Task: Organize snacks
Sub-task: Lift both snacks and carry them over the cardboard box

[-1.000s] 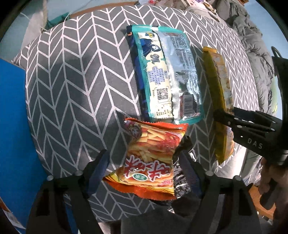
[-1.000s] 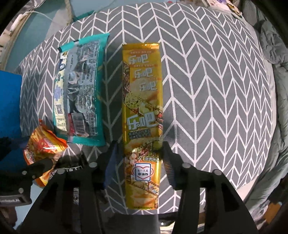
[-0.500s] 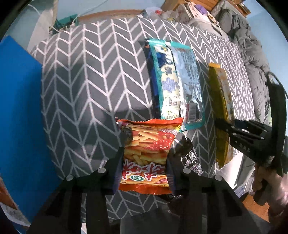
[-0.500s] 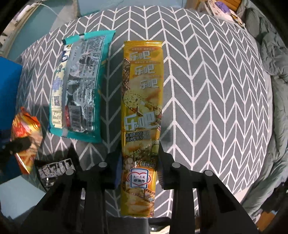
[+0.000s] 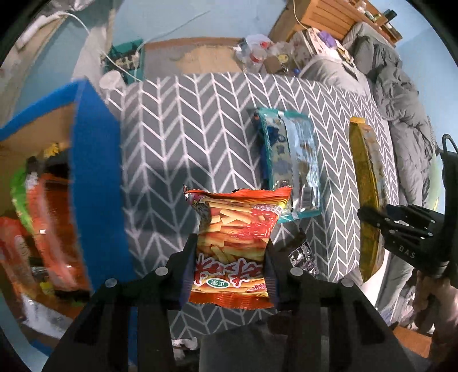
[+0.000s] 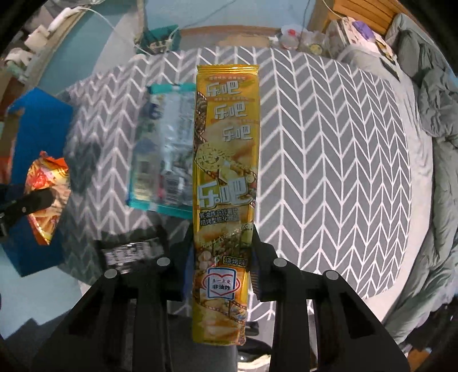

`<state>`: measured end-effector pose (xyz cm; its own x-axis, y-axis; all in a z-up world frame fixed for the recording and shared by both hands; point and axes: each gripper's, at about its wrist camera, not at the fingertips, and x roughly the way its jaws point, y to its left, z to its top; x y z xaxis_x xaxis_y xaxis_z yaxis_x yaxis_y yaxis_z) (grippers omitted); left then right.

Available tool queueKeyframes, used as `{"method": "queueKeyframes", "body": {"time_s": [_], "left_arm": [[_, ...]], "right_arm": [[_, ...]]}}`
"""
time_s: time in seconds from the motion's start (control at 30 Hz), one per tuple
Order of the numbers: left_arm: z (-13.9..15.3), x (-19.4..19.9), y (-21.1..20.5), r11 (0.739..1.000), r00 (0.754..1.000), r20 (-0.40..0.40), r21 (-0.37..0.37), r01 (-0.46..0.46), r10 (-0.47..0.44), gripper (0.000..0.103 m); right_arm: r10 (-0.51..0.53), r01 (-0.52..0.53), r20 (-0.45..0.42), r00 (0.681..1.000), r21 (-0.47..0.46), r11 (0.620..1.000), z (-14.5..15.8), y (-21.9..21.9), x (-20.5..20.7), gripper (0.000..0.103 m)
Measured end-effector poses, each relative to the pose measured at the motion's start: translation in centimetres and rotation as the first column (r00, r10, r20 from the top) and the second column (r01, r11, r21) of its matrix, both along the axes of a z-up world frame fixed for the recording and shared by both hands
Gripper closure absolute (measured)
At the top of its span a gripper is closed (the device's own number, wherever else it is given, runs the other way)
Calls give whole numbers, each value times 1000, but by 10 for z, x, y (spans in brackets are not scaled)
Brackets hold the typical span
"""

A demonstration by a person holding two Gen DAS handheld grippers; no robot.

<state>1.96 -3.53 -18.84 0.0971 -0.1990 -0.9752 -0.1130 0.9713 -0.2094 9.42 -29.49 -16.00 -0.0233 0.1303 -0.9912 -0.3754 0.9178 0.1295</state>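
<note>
My left gripper (image 5: 229,267) is shut on an orange bag of potato sticks (image 5: 234,243), held above the grey chevron cloth (image 5: 186,148). My right gripper (image 6: 221,260) is shut on a long yellow snack packet (image 6: 226,160), also lifted off the cloth; the left wrist view shows it edge-on (image 5: 367,200) in the right gripper (image 5: 369,216). A teal and silver packet (image 5: 292,168) lies flat on the cloth between them, also seen blurred in the right wrist view (image 6: 166,148). A small black and white wrapper (image 5: 303,254) lies near the cloth's front edge.
A blue box (image 5: 94,160) stands at the left, open, with several snack bags inside (image 5: 48,217). Grey bedding (image 5: 400,94) lies to the right. Clutter, cables and a wooden rack (image 5: 329,17) sit beyond the table. A person's hand (image 5: 435,289) holds the right gripper.
Both grippers closed on their packets and rose, lifting the orange bag and the yellow packet off the cloth. The left view swung, bringing the blue box's inside into sight.
</note>
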Motion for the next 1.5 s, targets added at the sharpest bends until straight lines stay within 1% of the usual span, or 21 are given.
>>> {"method": "queueKeyframes", "body": {"time_s": [0.13,0.27,0.5,0.7,0.87,1.2,1.5], "left_arm": [[17,-9,14,1000,999,25,-12,-25,25,61],[33,-16,22,999,997,51,-2,-53,53,61],[51,-29,41,994,990,85,21,-111,109,61],[60,-41,66,984,979,99,-7,-179,179,61],[64,-51,83,975,969,107,-6,-223,222,61],[77,-71,125,952,944,135,13,-305,301,61],[87,-90,168,929,919,162,33,-368,359,61]], "right_arm": [[25,-25,7,1000,30,999,22,12,1,73],[46,-47,18,999,57,997,38,23,-3,73],[101,-103,28,994,89,991,44,69,-7,73],[164,-168,40,986,116,979,51,109,-12,73],[226,-228,36,974,138,964,52,149,-16,73],[334,-343,77,939,176,923,73,216,-30,73],[390,-397,78,918,238,886,88,268,-41,73]]}}
